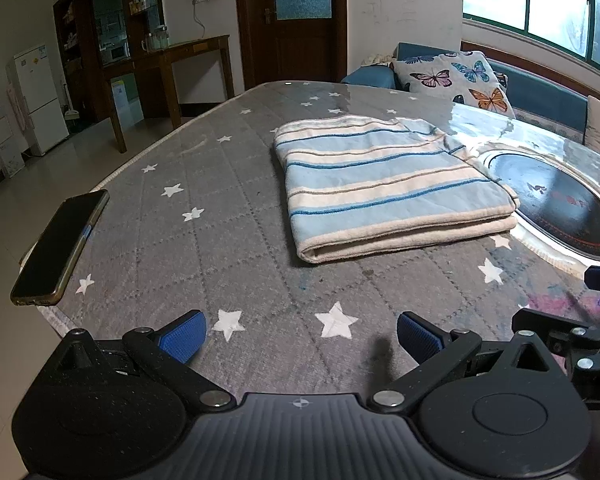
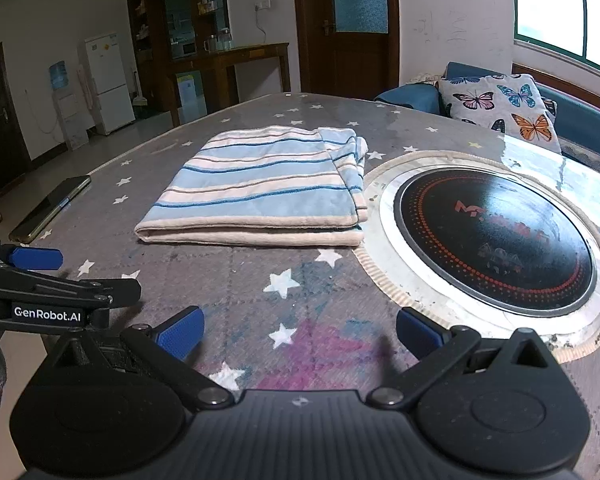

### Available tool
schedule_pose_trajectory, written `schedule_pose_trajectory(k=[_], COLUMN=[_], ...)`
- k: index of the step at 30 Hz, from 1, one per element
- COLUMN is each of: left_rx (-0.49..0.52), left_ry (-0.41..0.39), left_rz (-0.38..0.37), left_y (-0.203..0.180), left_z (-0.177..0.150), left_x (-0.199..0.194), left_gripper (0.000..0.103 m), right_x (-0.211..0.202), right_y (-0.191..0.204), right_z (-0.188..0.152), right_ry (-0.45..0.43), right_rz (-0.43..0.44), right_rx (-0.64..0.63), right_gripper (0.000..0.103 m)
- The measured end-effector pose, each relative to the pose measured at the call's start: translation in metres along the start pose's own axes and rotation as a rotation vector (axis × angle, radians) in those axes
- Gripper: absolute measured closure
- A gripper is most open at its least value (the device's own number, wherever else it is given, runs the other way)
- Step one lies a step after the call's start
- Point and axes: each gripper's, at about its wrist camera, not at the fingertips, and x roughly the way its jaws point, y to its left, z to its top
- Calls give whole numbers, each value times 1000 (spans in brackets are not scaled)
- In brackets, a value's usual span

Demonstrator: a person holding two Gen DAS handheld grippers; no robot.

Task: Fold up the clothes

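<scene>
Folded striped garment [image 1: 392, 184] lies at one o'clock of left gripper [image 1: 300, 336], eleven o'clock of right gripper [image 2: 298, 332]; both jaws apart, empty.

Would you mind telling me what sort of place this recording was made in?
Most likely a home's living and dining room: a table with a built-in round cooktop, a sofa with a butterfly cushion, and a white fridge by the far wall.

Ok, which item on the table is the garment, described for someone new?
On the grey star-printed tablecloth, look left of the round black hotplate. The folded blue-and-cream striped cloth lies there, the only soft thing.
</scene>
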Motion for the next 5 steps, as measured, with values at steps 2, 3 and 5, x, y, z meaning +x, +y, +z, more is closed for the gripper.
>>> schedule_pose_trajectory(k=[2, 3, 5], left_rx=[0, 1, 3], left_ry=[-1, -1, -1], left_rz=[0, -1, -3], left_y=[-1, 0, -1], left_z=[-1, 0, 0], left_x=[-1, -1, -2], left_gripper=[0, 0, 0], right_x=[0, 0, -1], right_y=[0, 0, 0], right_z=[-1, -1, -2], right_ry=[2, 4, 4], right_rz=[0, -1, -2], right_rx=[0, 0, 3], right_gripper=[0, 0, 0])
